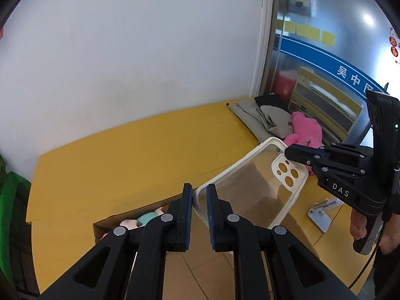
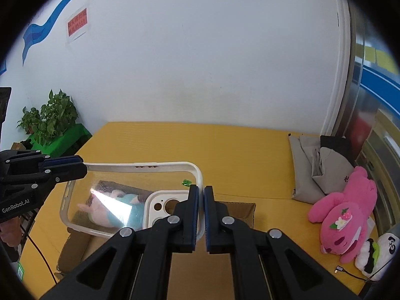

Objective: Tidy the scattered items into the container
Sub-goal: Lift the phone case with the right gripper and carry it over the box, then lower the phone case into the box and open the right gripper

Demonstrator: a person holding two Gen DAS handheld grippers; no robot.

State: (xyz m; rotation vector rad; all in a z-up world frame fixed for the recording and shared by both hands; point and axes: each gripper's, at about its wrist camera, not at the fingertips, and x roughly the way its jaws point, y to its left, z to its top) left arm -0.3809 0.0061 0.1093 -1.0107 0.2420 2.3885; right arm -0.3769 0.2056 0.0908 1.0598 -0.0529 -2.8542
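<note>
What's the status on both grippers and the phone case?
Left gripper and right gripper both shut on clear phone case, one at each end. Case held above cardboard box; plush already inside. Nothing in the way.

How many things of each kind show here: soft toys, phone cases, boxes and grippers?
Soft toys: 3, pink bear, panda, pastel toy in the box
Phone cases: 1, clear phone case, held between both grippers
Cardboard boxes: 1
Grippers: 2, left gripper, right gripper
Total: 7
</note>
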